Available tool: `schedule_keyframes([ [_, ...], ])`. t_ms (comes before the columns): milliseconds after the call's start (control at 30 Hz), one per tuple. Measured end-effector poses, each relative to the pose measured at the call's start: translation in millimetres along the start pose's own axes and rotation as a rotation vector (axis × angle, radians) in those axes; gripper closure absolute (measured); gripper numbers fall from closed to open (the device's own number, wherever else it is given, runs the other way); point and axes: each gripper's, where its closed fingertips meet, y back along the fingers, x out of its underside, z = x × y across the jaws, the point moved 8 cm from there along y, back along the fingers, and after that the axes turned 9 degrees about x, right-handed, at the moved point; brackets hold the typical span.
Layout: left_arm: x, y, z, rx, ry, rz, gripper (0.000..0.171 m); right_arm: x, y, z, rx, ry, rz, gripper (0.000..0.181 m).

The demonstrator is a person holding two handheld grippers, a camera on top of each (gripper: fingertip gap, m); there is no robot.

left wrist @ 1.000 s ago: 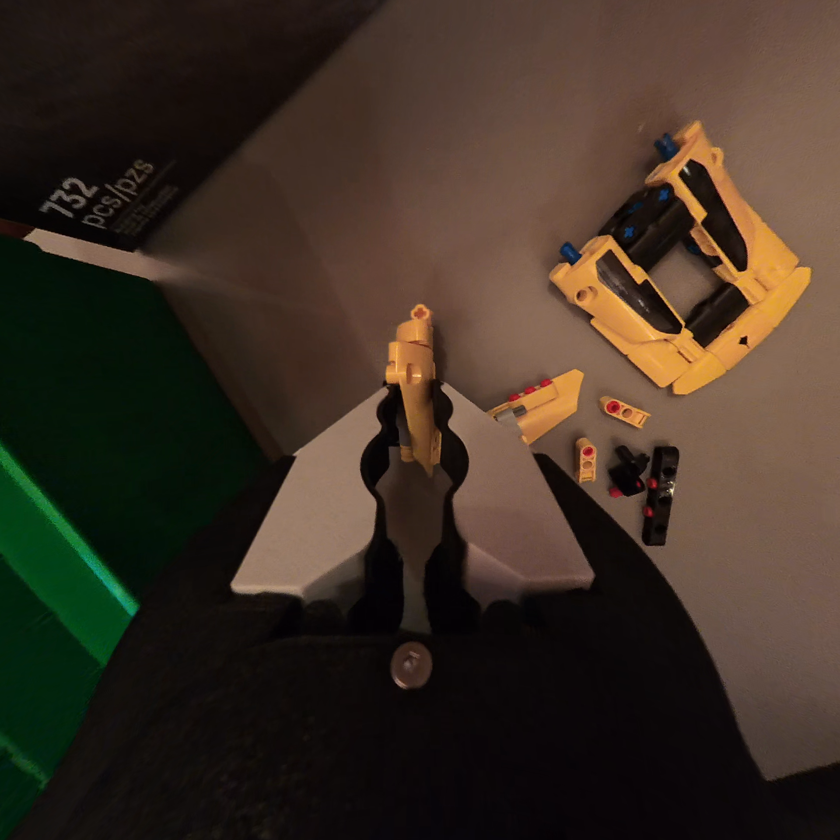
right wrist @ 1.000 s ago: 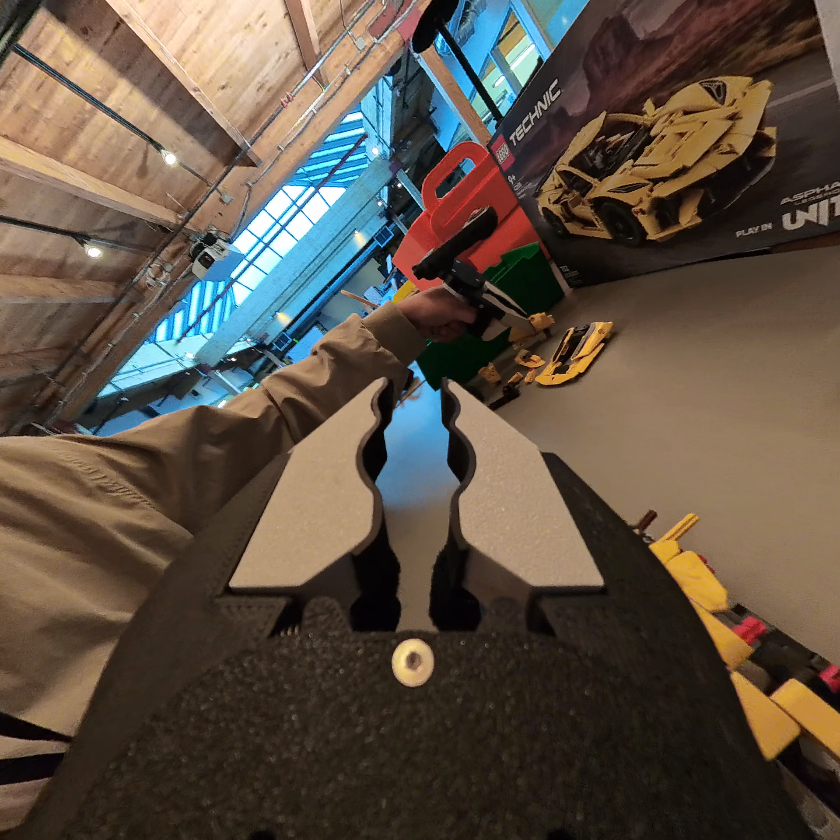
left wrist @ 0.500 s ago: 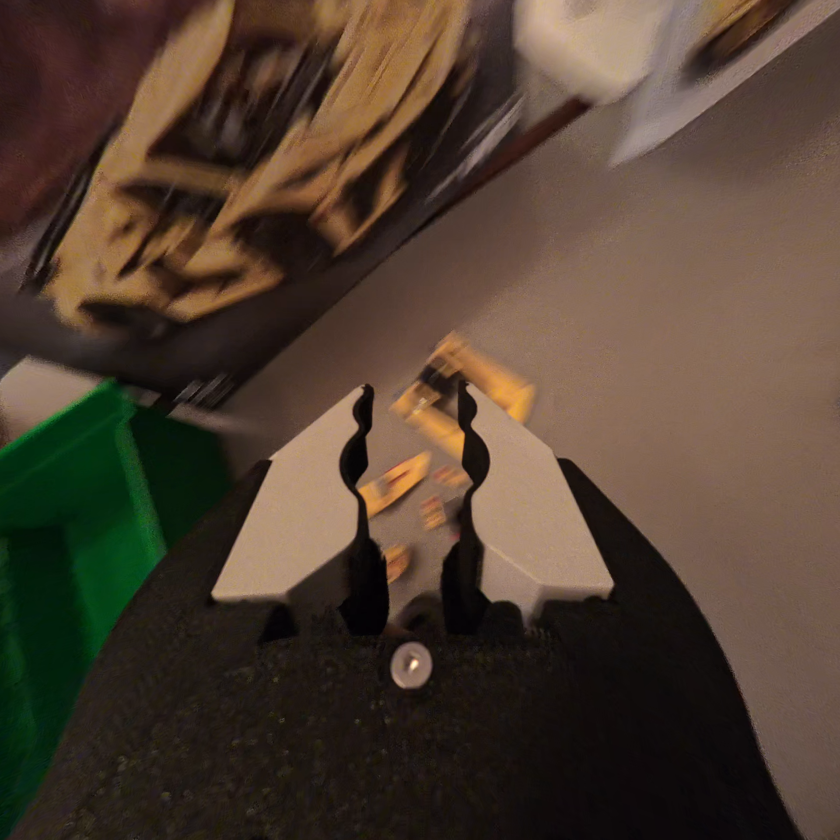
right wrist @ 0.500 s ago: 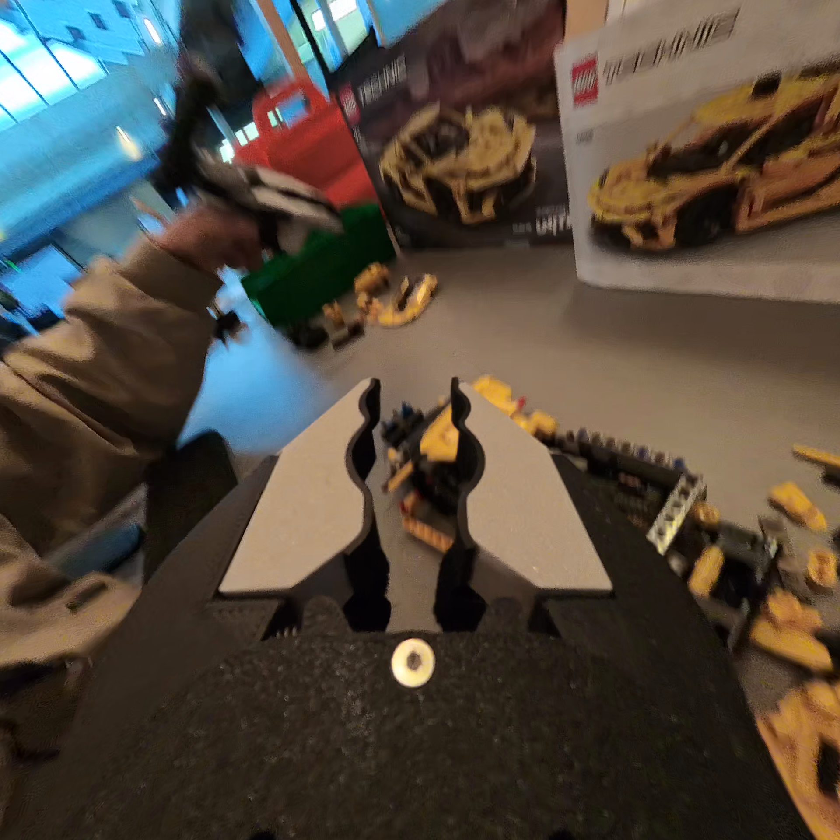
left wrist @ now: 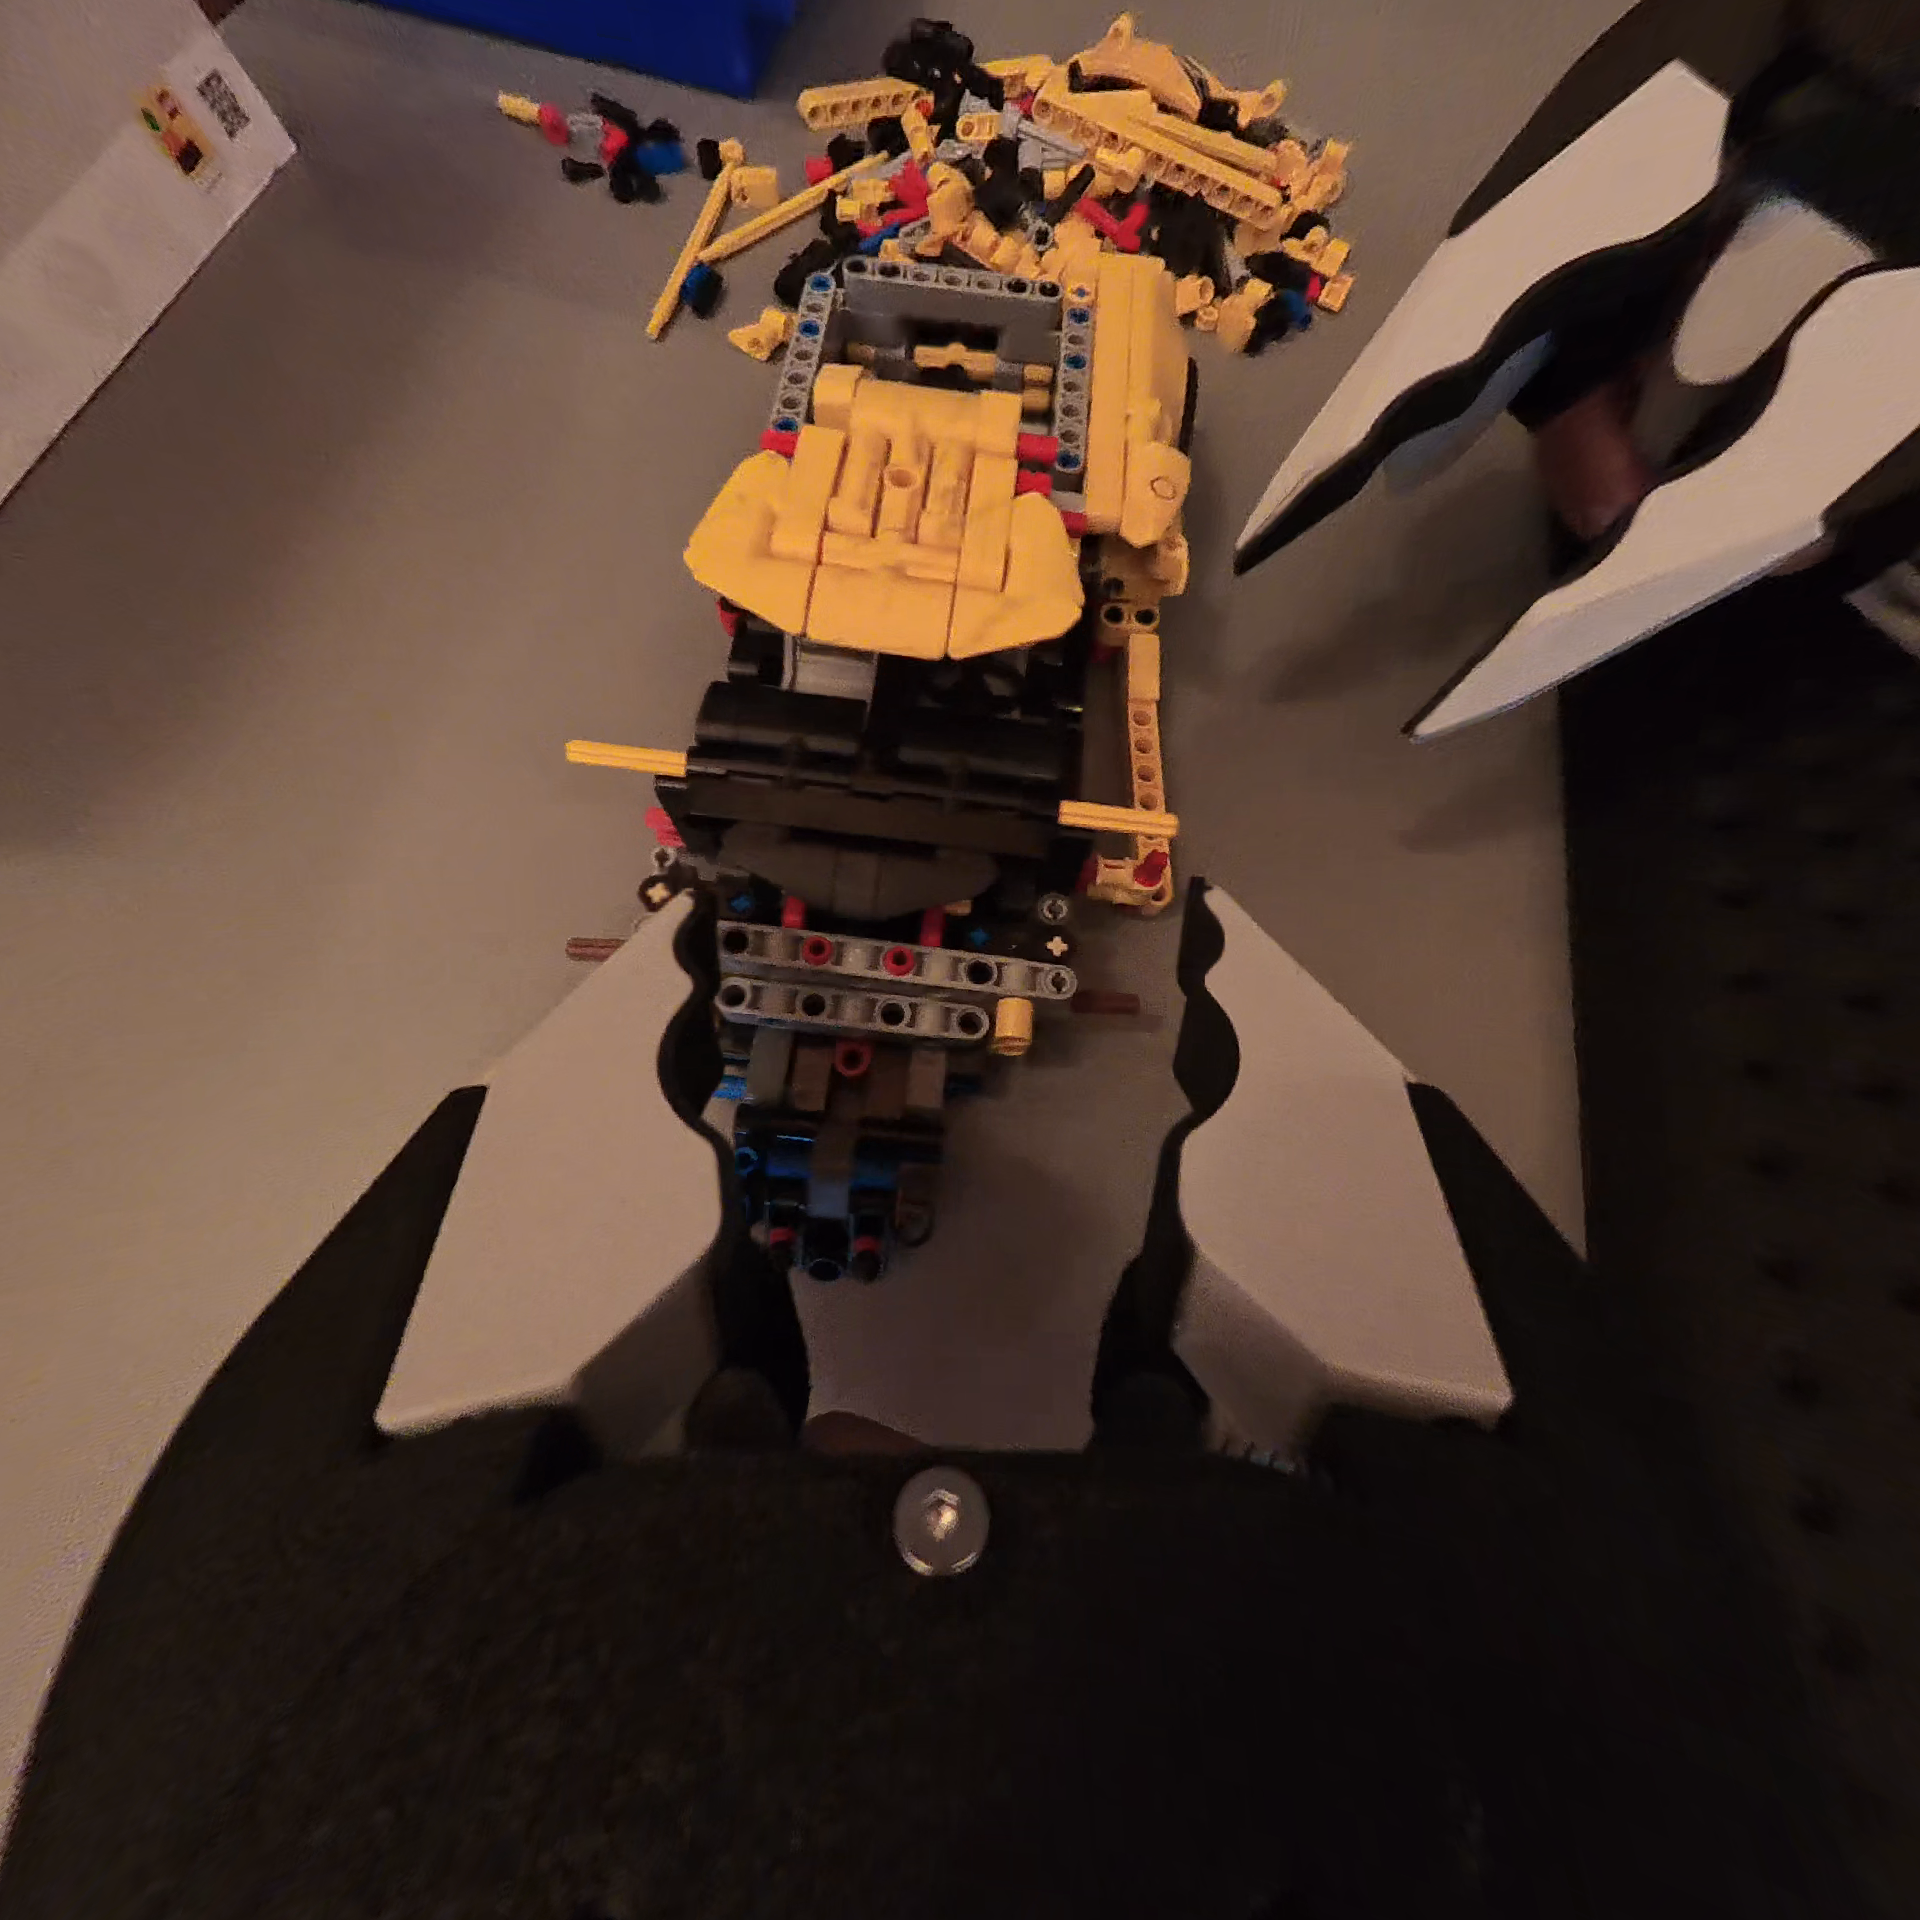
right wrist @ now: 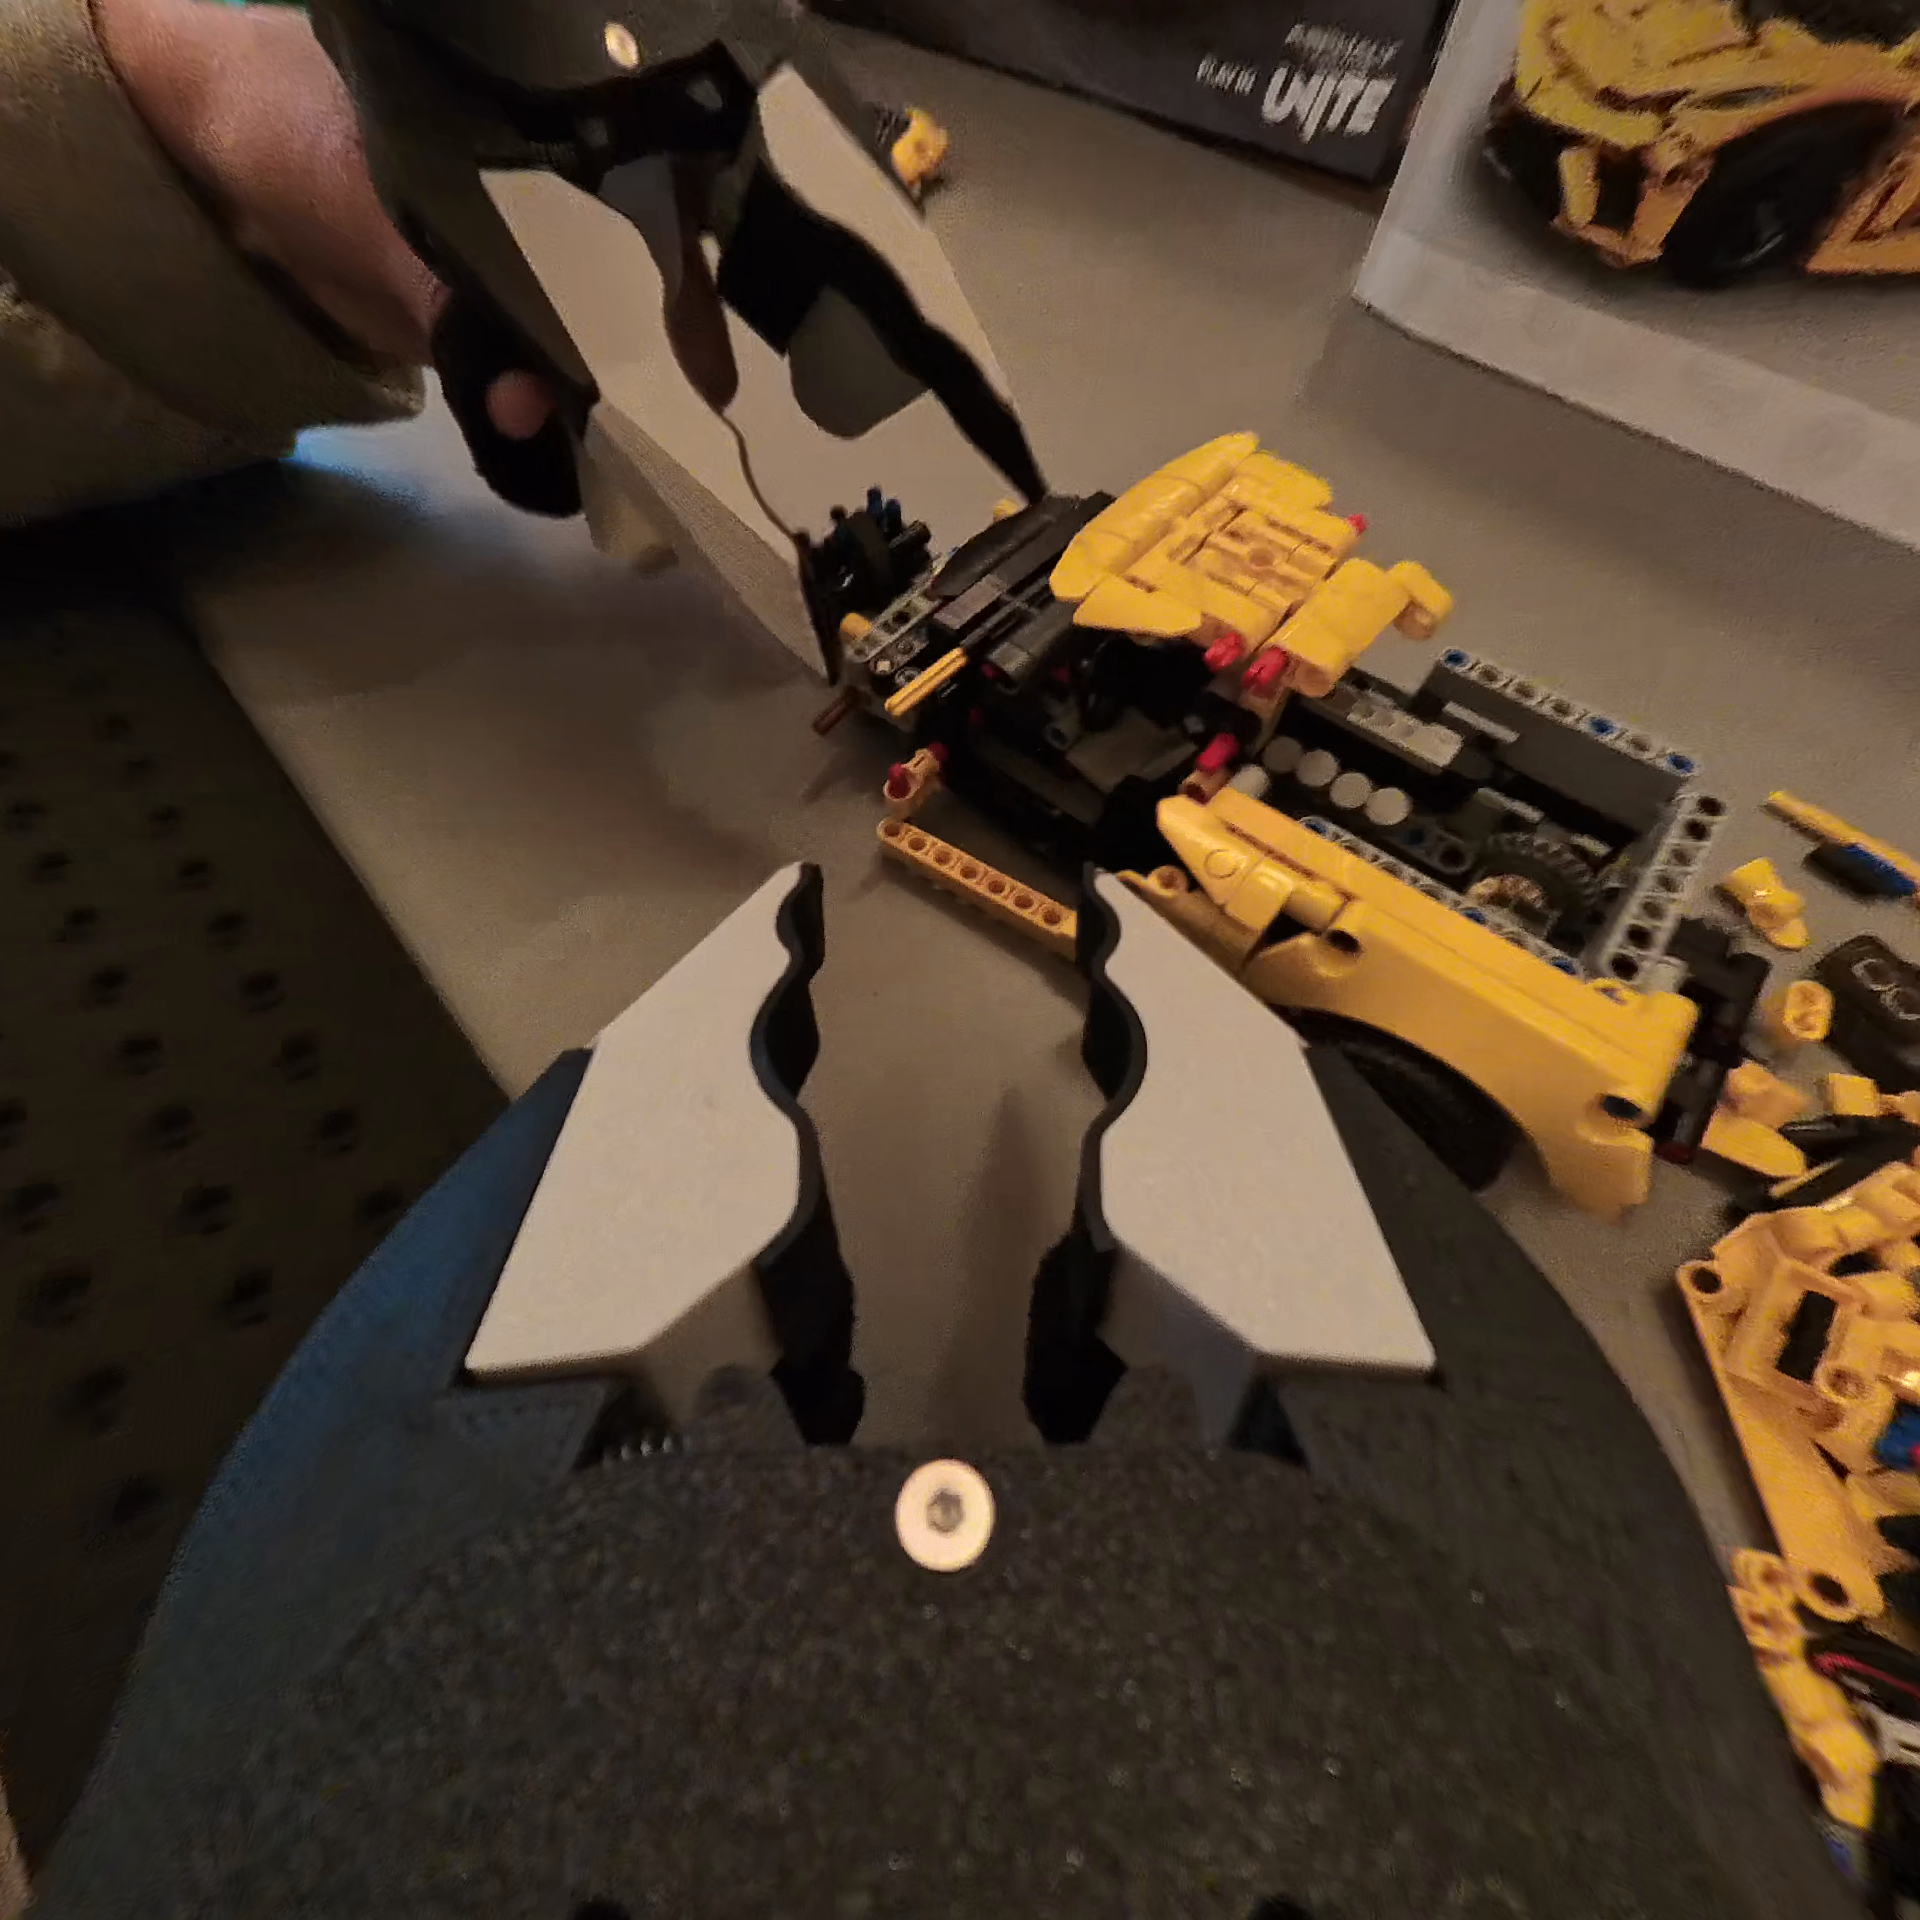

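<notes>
The left claw (left wrist: 935, 904) is spread wide and grips nothing; its two grey fingers (left wrist: 582, 1164) stand on either side of the near end of a half-built yellow and black brick car (left wrist: 914, 644), above the grey beams and blue pins there. In the right wrist view one fingertip seems to touch that end of the car, though the blur leaves this unsure. The car lies lengthwise on the grey desk (left wrist: 312, 623), its yellow roof panel at the middle and an open grey frame at the far end. Beyond it is a heap of loose yellow, black and red pieces (left wrist: 1081, 156), with a few stray bits to the left and a white printed sheet (left wrist: 114, 218) at the desk's left edge.

The right claw (right wrist: 951, 883) is also released and empty, hovering just beside the car's flank, near a yellow holed beam (right wrist: 977, 883) and a long yellow side panel (right wrist: 1455, 977). More yellow parts (right wrist: 1808, 1351) lie to its right. A hand (right wrist: 260, 197) in a tan sleeve holds the left tool. Farther off stand a dark box (right wrist: 1226, 83) and a pale booklet (right wrist: 1662, 260) picturing a yellow car.
</notes>
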Motion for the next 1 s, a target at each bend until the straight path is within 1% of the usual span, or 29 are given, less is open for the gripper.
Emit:
schedule_keyframes([
  [67, 4, -4, -3, -0.01, -0.038, 0.002, 0.084, 2, -12, 8, -0.02, 0.05, 0.085, 0.133],
  [167, 4, -11, -1, -0.069, -0.068, 0.017, 0.087, -1, -33, 18, 0.0, 0.06, 0.153, 0.132],
  [200, 4, -11, 1, -0.094, -0.073, 0.019, 0.092, -5, -38, 19, 0.014, 0.031, 0.159, 0.135],
  [233, 5, -11, 3, -0.104, -0.081, 0.024, 0.094, -7, -42, 19, 0.045, -0.01, 0.169, 0.147],
  [267, 6, -10, 4, -0.108, -0.09, 0.021, 0.099, -10, -46, 20, 0.049, -0.045, 0.174, 0.152],
  [367, 8, -10, 5, -0.104, -0.08, -0.009, 0.1, -9, -55, 26, 0.046, -0.134, 0.239, 0.156],
  [433, 9, -11, 4, -0.124, -0.099, -0.015, 0.1, -10, -59, 33, 0.065, -0.143, 0.258, 0.155],
  [500, 9, -13, 3, -0.147, -0.091, -0.027, 0.1, -12, -60, 35, 0.173, -0.129, 0.269, 0.168],
  [567, 10, -14, 2, -0.177, -0.091, -0.032, 0.101, -12, -63, 37, 0.239, -0.1, 0.286, 0.173],
  [633, 10, -15, 1, -0.195, -0.096, -0.026, 0.101, -12, -63, 39, 0.264, -0.092, 0.304, 0.174],
  [733, 11, -16, 2, -0.203, -0.105, -0.031, 0.102, -11, -60, 40, 0.275, -0.18, 0.324, 0.175],
  [767, 11, -16, 2, -0.22, -0.108, -0.027, 0.103, -11, -59, 43, 0.245, -0.206, 0.334, 0.175],
  [800, 11, -15, 5, -0.265, -0.122, -0.02, 0.12, -10, -59, 51, 0.165, -0.265, 0.35, 0.176],
  [833, 12, -13, 14, -0.371, -0.139, -0.005, 0.133, -8, -57, 57, 0.153, -0.276, 0.353, 0.176],
  [867, 14, -10, 20, -0.403, -0.162, 0.016, 0.149, -7, -53, 57, 0.204, -0.236, 0.356, 0.176],
  [900, 16, -7, 25, -0.394, -0.148, 0.007, 0.149, -5, -49, 55, 0.221, -0.233, 0.355, 0.176],
  [967, 16, -2, 26, -0.308, -0.103, -0.046, 0.149, -3, -45, 56, 0.152, -0.287, 0.331, 0.176],
  [1000, 16, -1, 25, -0.27, -0.096, -0.055, 0.148, -6, -42, 54, 0.142, -0.29, 0.288, 0.176],
])
